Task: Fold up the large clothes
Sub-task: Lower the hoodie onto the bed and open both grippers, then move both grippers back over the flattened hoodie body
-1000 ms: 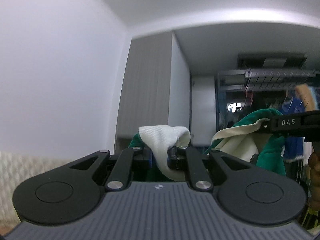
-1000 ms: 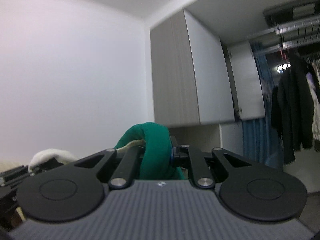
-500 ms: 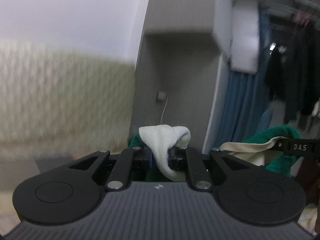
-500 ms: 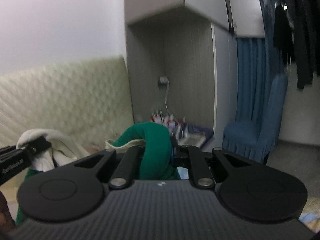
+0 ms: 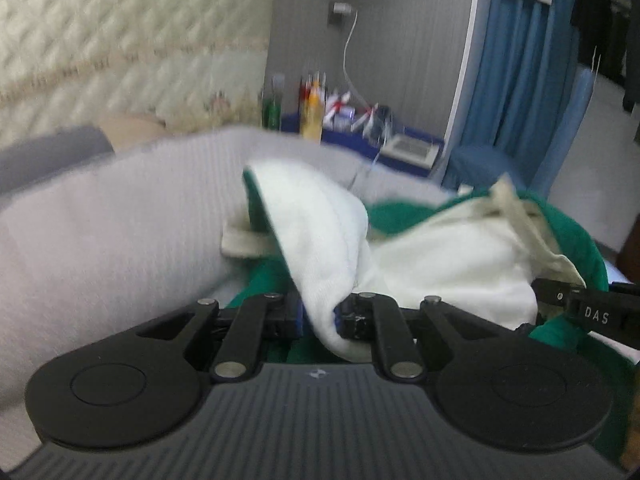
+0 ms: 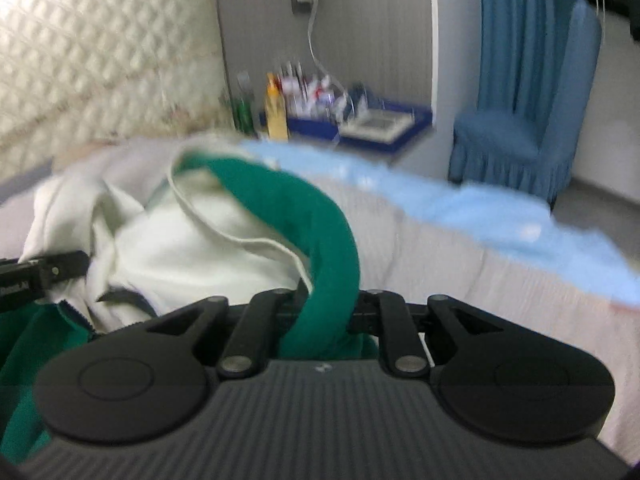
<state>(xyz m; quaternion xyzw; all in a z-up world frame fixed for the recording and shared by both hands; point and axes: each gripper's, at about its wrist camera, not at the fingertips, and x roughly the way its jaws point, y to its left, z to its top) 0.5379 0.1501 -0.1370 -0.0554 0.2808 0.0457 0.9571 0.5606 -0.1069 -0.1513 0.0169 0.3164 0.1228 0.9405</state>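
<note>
A green garment with white lining point(image 5: 448, 256) hangs bunched between both grippers over a bed. My left gripper point(image 5: 320, 316) is shut on a white fold of it. My right gripper point(image 6: 326, 312) is shut on a green fold point(image 6: 320, 240). The right gripper's finger shows at the right edge of the left wrist view point(image 5: 592, 312); the left gripper's finger shows at the left edge of the right wrist view point(image 6: 44, 272). The garment's lower part is hidden behind the gripper bodies.
A pale grey bedspread point(image 5: 100, 224) lies below, with a light blue cloth point(image 6: 480, 216) on it at right. A quilted headboard point(image 6: 100, 60) is behind. A blue bedside table with bottles point(image 6: 340, 120) and a blue chair point(image 6: 512, 144) stand beyond.
Both grippers have tilted and dropped from pointing at the ceiling and wardrobe to pointing at the bed, carrying the garment down. Their grips are unchanged.
</note>
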